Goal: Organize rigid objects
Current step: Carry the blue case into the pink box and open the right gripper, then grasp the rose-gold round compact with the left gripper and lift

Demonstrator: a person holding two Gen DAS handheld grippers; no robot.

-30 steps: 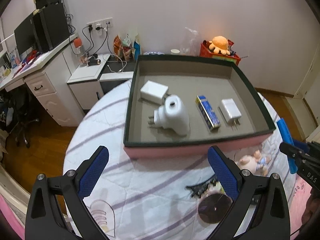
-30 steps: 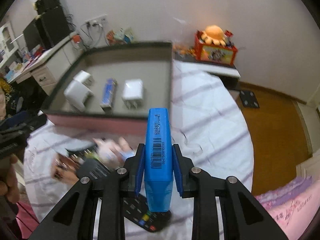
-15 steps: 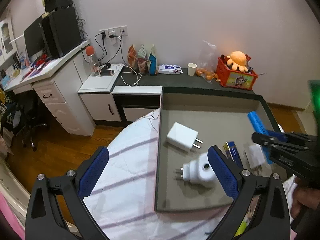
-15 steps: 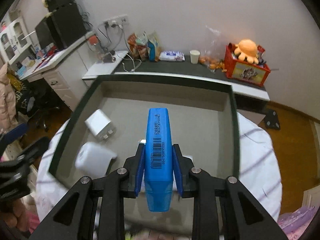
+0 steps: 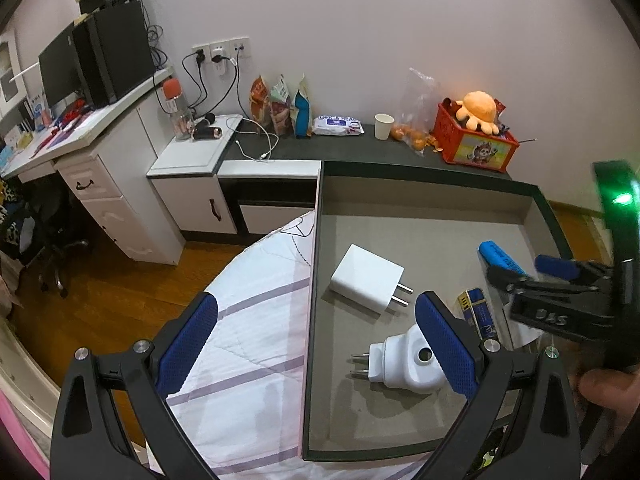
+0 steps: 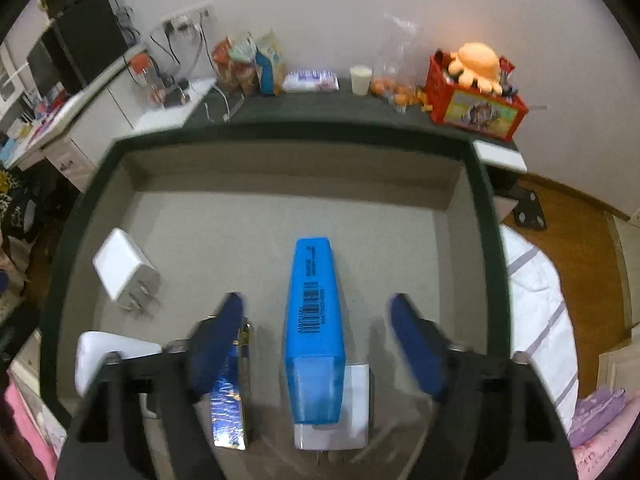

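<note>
A dark-rimmed grey box [image 6: 280, 132] fills the right wrist view. My right gripper [image 6: 316, 304] hangs over it with its jaws opening. A blue highlighter [image 6: 314, 320] sits between the jaws, with clear gaps to both pads, its cap end over a flat white charger [image 6: 356, 412]. A white cube charger [image 6: 120, 270], a white plug adapter [image 6: 108, 356] and a small blue foil box [image 6: 230, 404] lie in the box. My left gripper [image 5: 316, 304] stands open and empty over the box's left wall [image 5: 313, 264]. In that view the highlighter [image 5: 500, 256] shows at the right gripper [image 5: 524, 270].
The box rests on a white quilt with purple stripes [image 5: 256, 320]. Behind it runs a dark shelf with snack bags [image 5: 280, 104], a paper cup [image 5: 384, 126] and a red crate holding an orange plush [image 5: 476, 136]. A white desk and cabinet [image 5: 120, 196] stand left.
My right gripper carried the highlighter from above the quilt to above the box, then spread its jaws and let go. My left gripper shifted from the box's front to its left edge.
</note>
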